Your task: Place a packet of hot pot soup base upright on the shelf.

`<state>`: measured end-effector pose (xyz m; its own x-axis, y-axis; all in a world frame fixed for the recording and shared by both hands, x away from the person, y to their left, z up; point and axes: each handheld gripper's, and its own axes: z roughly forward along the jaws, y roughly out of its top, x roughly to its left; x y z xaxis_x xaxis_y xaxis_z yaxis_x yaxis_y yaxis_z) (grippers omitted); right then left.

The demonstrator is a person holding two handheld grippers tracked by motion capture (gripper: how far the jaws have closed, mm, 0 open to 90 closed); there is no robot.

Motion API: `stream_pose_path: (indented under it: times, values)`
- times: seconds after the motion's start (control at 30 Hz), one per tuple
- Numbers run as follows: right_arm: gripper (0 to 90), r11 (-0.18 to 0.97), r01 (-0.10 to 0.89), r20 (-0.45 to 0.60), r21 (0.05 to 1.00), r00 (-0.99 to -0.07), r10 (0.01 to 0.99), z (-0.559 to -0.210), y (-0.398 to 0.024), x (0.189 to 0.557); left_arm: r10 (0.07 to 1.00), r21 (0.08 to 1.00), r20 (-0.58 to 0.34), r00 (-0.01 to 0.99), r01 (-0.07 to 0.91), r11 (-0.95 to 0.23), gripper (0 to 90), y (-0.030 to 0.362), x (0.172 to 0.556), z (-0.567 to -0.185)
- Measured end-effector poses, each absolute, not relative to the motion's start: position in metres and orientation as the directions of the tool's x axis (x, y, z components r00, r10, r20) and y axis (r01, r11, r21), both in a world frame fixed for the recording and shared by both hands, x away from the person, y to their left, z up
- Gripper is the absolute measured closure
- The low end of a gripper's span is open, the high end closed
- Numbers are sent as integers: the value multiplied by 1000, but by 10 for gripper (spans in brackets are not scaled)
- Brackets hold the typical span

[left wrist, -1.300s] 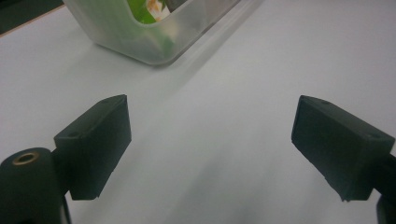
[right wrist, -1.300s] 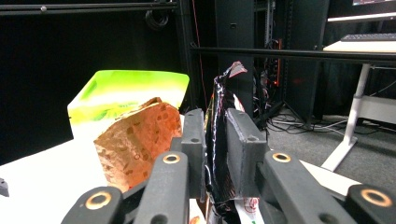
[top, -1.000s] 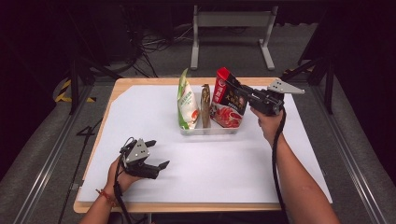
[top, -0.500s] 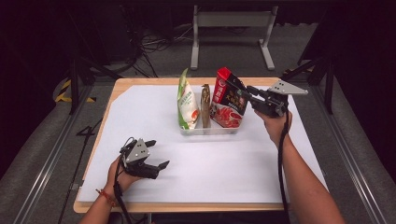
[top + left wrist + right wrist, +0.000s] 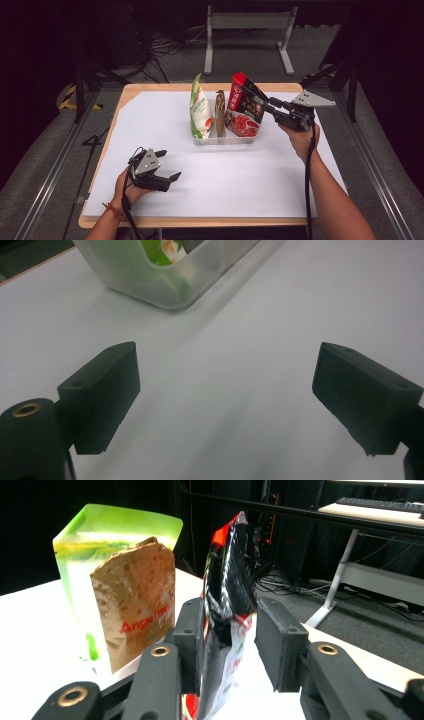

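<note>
The red bag (image 5: 227, 605) stands edge-on between the jaws of the right gripper (image 5: 227, 645), w/ its lower half leaning in the clear bin (image 5: 222, 140). In the right gripper view one pad lies against the bag's side, while a gap shows betw. the other pad and the foil. So the jaws are partly apart, not clamped, and have just been opening w/ the bag between them. This is judged a release: the bag is propped by the bin wall and the brown bag (image 5: 137, 615) next to it, so no grip is needed to keep it upright. Beyond the brown bag, farther from the jaws, the green bag (image 5: 95, 565) is seen; all three are stood on edge, prob. to fit side by side in the bin.

The left gripper (image 5: 161, 171) is rested low on the white sheet (image 5: 250, 175), jaws wide apart w/ nothing between them. The bin corner lies ahead of its jaws, well apart. It's judged parked, kept clear of the working side.
</note>
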<state>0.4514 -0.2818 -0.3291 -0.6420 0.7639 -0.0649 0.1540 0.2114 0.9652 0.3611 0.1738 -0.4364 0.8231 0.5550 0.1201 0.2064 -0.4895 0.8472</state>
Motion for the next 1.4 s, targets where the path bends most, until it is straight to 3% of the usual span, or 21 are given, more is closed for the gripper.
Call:
stream_pose_path:
  times: [0.9, 1.4]
  values:
    - [613, 301, 178, -114, 937, -659, 744, -349, -291, 423, 550, 840, 137, 824, 198, -505, 120, 173, 360, -436]
    - [544, 350, 170, -149, 921, -677, 721, -356, -305, 398, 545, 837, 135, 827, 199, -510, 120, 172, 361, -437]
